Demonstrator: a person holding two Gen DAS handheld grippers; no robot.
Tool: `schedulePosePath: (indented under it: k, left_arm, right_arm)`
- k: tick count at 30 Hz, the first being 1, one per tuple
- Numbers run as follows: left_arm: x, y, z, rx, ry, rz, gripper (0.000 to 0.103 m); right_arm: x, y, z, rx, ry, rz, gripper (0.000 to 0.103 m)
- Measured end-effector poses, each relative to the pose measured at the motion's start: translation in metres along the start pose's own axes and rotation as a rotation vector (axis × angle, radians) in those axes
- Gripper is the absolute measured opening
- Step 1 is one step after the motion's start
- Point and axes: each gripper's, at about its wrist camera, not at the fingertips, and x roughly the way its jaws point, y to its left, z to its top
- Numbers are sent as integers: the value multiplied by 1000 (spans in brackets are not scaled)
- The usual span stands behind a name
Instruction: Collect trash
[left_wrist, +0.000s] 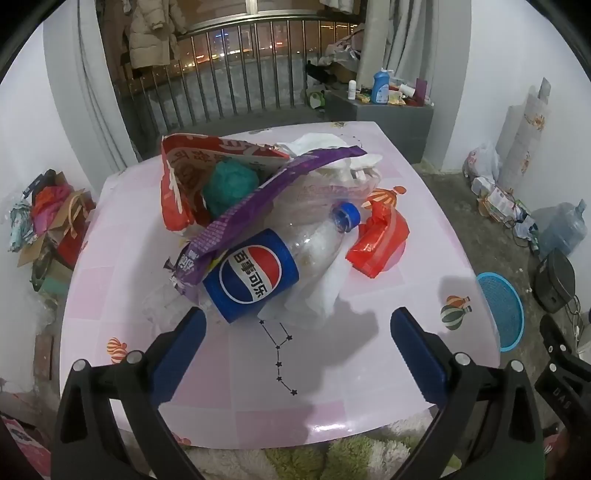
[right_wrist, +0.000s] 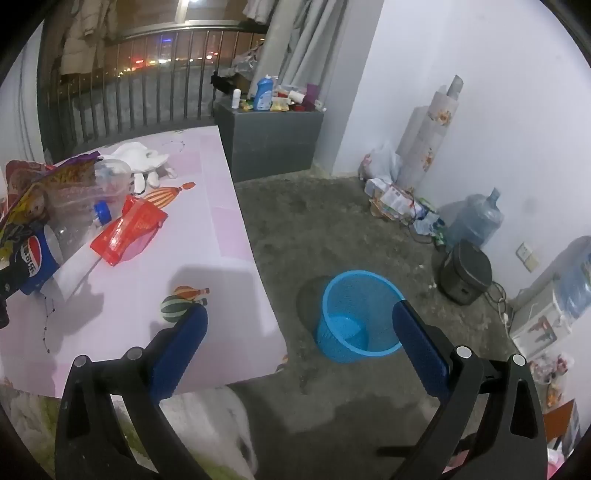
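Left wrist view showed the left gripper (left_wrist: 297, 325) wide open, holding nothing. A clear plastic cola bottle with a blue label (left_wrist: 273, 264) lay just past its left finger, half hidden under a purple foil wrapper (left_wrist: 258, 206). Behind, a teal crumpled ball (left_wrist: 229, 186) sat in a torn red bag (left_wrist: 177, 184) on the pink table (left_wrist: 388, 369). The right gripper (right_wrist: 298, 325) was open too, hanging above the round blue mesh basket (right_wrist: 360, 314) on the floor.

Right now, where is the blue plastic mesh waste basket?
The blue plastic mesh waste basket stands on the grey floor to the right of the pink table, seen in the right wrist view just ahead of the open right tool.
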Motion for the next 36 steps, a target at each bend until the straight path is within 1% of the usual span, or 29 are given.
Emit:
schedulePosePath:
  k: [8,9,12,13,36]
  left_arm:
    - [4,-1,-5,-15,0,-2,98]
    - [8,2,0,-15,4,-4,98]
    - [11,2,-1,-18,4,-6,98]
    - [4,5,1,-18,4,-9,98]
    - [3,4,1,-21,2,-7,98]
  right_arm:
    - [-1,1,-1,-2,6,0,95]
    - [-1,1,0,-2,8,0,95]
    - [-2,1,-1,-2,9,1,95]
    - [-2,1,-1,-3,9,0,95]
    - [1,7,3,-2,13,20,95]
